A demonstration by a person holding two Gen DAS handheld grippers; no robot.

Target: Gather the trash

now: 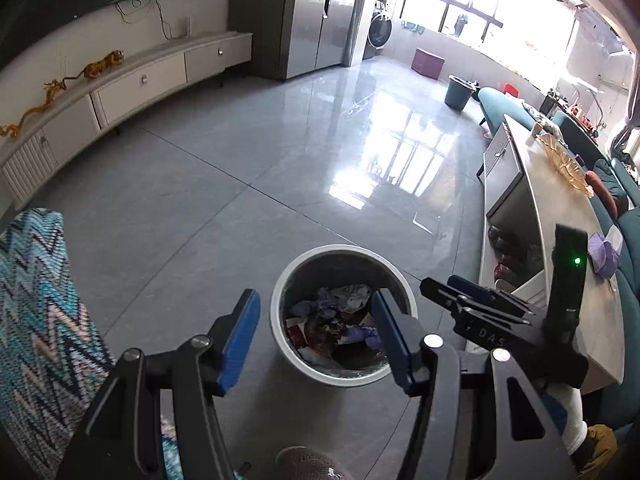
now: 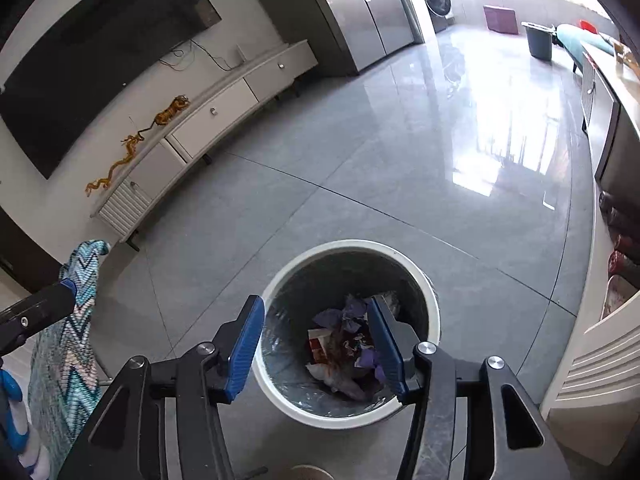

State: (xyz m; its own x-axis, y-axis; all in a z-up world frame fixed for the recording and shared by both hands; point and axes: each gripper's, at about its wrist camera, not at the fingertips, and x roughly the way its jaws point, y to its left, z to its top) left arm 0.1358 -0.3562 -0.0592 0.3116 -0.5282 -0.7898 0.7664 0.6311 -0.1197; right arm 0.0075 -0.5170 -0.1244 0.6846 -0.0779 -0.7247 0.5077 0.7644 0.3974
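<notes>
A round white-rimmed trash bin (image 1: pixel 280 344) stands on the grey tile floor; it also shows in the right wrist view (image 2: pixel 434 308). Inside lie crumpled purple, white and red scraps of trash (image 1: pixel 340 320), seen in the right wrist view too (image 2: pixel 348 344). My left gripper (image 1: pixel 316 336) is open and empty above the bin's mouth. My right gripper (image 2: pixel 316 344) is open and empty above the same bin. The right gripper's body (image 1: pixel 500 320) shows at the right of the left wrist view. A crumpled purple piece (image 1: pixel 604 252) lies on the coffee table.
A long coffee table (image 1: pixel 560 208) runs along the right, with a teal sofa behind it. A zigzag-patterned cloth (image 1: pixel 36 312) hangs at the left. A white TV cabinet (image 1: pixel 140 84) lines the far wall. A grey bucket (image 1: pixel 460 92) stands far back.
</notes>
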